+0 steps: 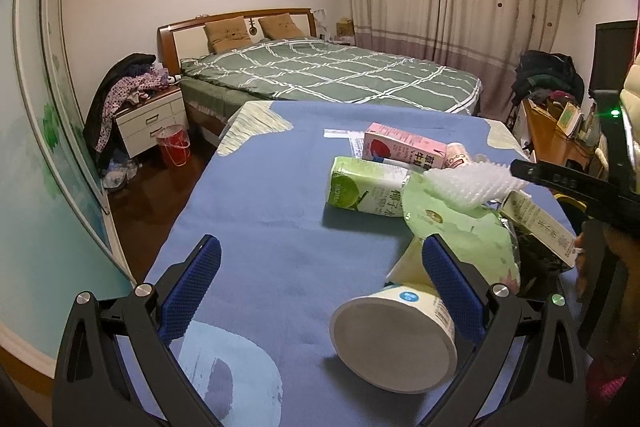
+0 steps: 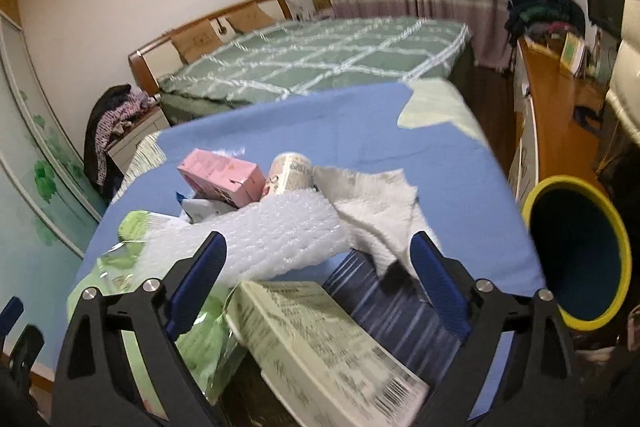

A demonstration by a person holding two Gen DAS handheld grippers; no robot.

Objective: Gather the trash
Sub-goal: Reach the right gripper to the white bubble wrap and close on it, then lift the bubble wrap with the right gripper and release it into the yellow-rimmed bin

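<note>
While my left tongs gape beside the tipped paper cup, my right tongs stand open (nothing pinched) over bubble wrap.

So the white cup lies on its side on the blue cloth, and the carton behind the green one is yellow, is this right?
Not quite. The carton behind the green carton is pink, not yellow; the left wrist view shows it. The rest holds: the white cup lies on its side on the blue cloth.
</note>
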